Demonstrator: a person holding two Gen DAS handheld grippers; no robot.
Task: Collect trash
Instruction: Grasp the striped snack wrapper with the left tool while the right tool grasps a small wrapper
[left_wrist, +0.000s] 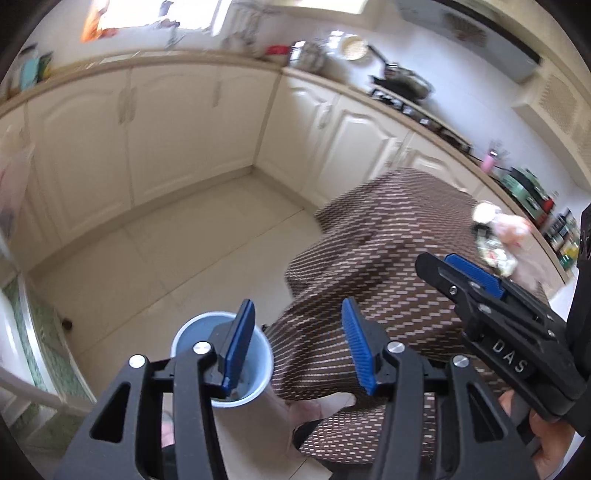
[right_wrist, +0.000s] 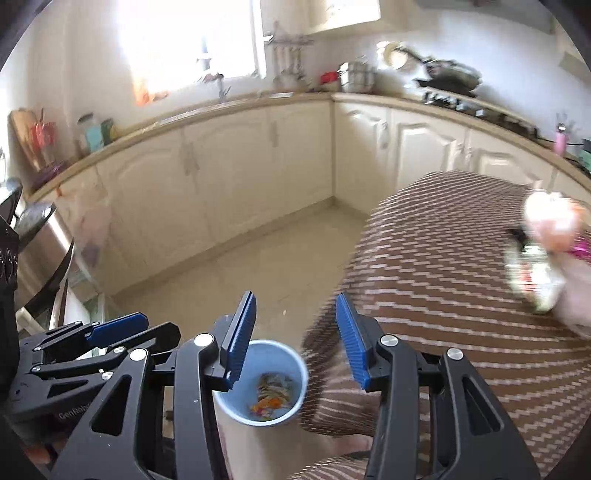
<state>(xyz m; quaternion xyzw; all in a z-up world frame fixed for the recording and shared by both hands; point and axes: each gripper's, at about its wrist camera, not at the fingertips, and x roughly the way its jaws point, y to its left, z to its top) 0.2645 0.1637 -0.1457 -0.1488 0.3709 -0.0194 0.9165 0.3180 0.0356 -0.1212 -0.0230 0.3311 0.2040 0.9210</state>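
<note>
On the patterned tablecloth (right_wrist: 461, 295) crumpled wrappers (right_wrist: 535, 280) look light and soft; our left gripper (left_wrist: 297, 343) and right gripper (right_wrist: 295, 332), both spread and empty, could pinch their bunched folds.

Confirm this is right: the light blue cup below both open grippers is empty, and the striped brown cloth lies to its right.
Not empty. The right wrist view shows colourful scraps in the bottom of the light blue cup. The striped brown cloth does lie to its right.

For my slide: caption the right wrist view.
Open right gripper above a blue cup holding scraps, beside a brown cloth.
</note>
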